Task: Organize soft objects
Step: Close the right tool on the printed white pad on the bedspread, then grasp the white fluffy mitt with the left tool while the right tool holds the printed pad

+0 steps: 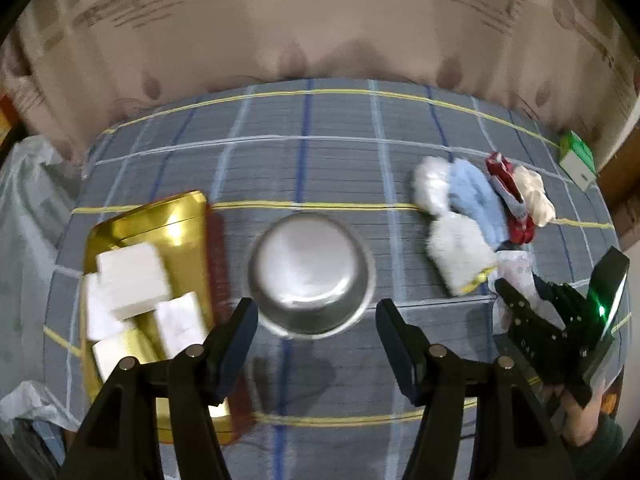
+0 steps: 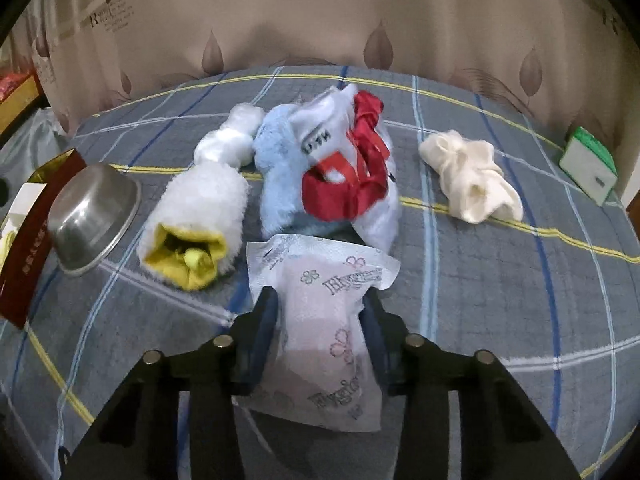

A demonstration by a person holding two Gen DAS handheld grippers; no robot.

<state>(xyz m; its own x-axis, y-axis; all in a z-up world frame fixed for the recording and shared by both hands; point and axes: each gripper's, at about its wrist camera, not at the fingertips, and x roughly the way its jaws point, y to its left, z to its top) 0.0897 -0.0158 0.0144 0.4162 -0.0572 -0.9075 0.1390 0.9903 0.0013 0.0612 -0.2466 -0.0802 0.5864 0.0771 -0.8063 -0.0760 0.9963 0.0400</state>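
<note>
Your right gripper (image 2: 320, 312): jaws pressed on a tissue pack (image 2: 320, 300) printed with pink and grey flowers and lettering. The pack stands between the pads, its top flaring out above them, its lower end lying toward your 6 o'clock. In the left wrist view that gripper (image 1: 532, 292) sits at 4 o'clock with the pack (image 1: 514, 268) at its tips.

Your left gripper (image 1: 316, 320): jaws wide apart, nothing between them, hanging over the checked cloth (image 1: 320, 160) just at 6 o'clock of the steel bowl (image 1: 312, 272).

Soft items, right wrist view:
- White fluffy piece with yellow lining (image 2: 196, 224), at 10 o'clock of the pack, its opening facing you.
- White bundle (image 2: 232, 140), beyond it, touching its far end.
- Blue fluffy piece (image 2: 276, 160), at 12 o'clock of the pack.
- Red and white cloth (image 2: 352, 168), heaped on the blue piece.
- Cream cloth (image 2: 472, 176), at 2 o'clock, well apart from the heap.

Containers:
- Steel bowl (image 2: 92, 216), upside down, at 9 o'clock of the yellow-lined piece.
- Gold tray (image 1: 152, 224), at 9 o'clock of the bowl in the left wrist view, holding white blocks (image 1: 132, 276); blurred.
- Green and white box (image 2: 588, 168), far at 3 o'clock, near the cloth's edge.

Backdrop: beige curtain (image 2: 320, 12) with a leaf pattern.
</note>
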